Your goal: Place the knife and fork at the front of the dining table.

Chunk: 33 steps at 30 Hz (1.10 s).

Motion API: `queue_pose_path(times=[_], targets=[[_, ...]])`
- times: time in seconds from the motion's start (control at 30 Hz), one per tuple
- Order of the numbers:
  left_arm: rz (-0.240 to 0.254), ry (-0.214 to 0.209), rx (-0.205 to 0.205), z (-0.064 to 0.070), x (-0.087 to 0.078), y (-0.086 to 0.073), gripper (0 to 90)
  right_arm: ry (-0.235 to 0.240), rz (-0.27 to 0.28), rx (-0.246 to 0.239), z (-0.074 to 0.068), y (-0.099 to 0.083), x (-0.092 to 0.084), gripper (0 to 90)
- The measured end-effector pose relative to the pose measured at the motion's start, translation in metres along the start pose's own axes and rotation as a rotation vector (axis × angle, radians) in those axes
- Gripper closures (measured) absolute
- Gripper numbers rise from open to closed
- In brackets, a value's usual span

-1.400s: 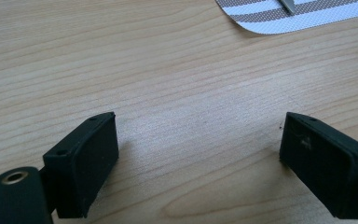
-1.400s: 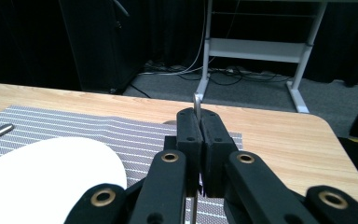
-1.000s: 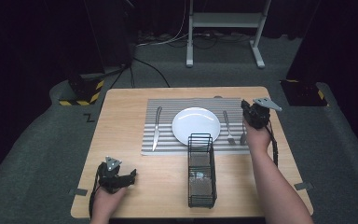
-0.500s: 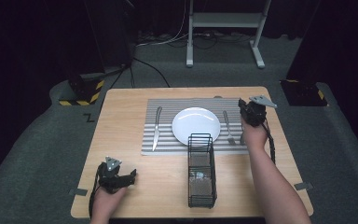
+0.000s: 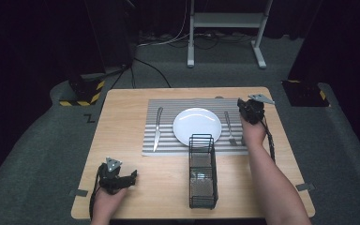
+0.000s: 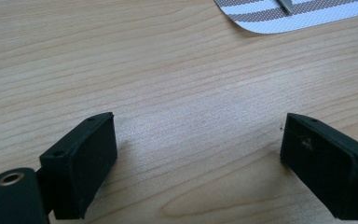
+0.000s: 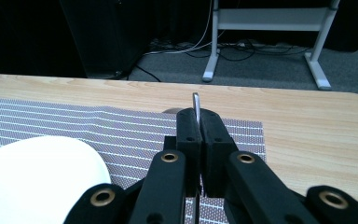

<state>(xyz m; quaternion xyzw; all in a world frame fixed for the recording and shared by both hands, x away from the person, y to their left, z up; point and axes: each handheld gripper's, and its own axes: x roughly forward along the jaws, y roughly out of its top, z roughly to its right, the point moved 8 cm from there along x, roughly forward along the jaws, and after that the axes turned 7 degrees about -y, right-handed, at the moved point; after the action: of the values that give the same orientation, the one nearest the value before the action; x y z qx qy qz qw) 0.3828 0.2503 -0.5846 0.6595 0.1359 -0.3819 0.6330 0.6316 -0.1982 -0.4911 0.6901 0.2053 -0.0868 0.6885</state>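
We hold the fork (image 7: 196, 103) by its handle in our right gripper's (image 7: 196, 122) closed fingers, beside the plate (image 5: 197, 124) on the mat (image 5: 168, 126). Our left gripper (image 6: 198, 154) rests wide-fingered on the counter (image 5: 122, 103).

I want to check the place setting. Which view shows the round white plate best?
The high view: the whole round white plate shows on the striped placemat. The right gripper view shows its edge; the left gripper view shows wood.
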Motion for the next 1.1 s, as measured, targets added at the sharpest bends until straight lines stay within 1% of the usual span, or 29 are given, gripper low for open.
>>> queue_pose_path(times=[0.27, 0.33, 0.5, 0.6, 0.83, 0.97, 1.1], targets=[[0.000, 0.000, 0.000, 0.000, 0.000, 0.000, 10.7, 0.009, -0.029, 0.020, 0.004, -0.004, 0.003, 87.6], [0.000, -0.001, 0.000, 0.000, 0.000, 0.000, 10.7, 0.007, -0.042, 0.030, 0.005, -0.007, 0.005, 87.6], [0.000, -0.001, 0.001, 0.000, 0.000, 0.000, 10.7, 0.004, -0.046, 0.031, 0.004, -0.009, 0.008, 87.6], [0.000, -0.001, 0.001, 0.000, 0.000, 0.000, 10.7, -0.001, -0.059, 0.037, 0.004, -0.012, 0.011, 87.5], [-0.002, 0.001, 0.003, 0.000, 0.000, 0.000, 10.7, -0.010, -0.085, 0.055, 0.010, -0.018, 0.016, 87.0], [-0.002, 0.001, 0.003, 0.000, 0.000, 0.000, 10.7, -0.008, -0.100, 0.060, 0.011, -0.020, 0.018, 86.8], [-0.002, 0.000, 0.003, 0.000, 0.000, 0.000, 10.6, -0.010, -0.110, 0.054, 0.010, -0.021, 0.020, 86.7]])
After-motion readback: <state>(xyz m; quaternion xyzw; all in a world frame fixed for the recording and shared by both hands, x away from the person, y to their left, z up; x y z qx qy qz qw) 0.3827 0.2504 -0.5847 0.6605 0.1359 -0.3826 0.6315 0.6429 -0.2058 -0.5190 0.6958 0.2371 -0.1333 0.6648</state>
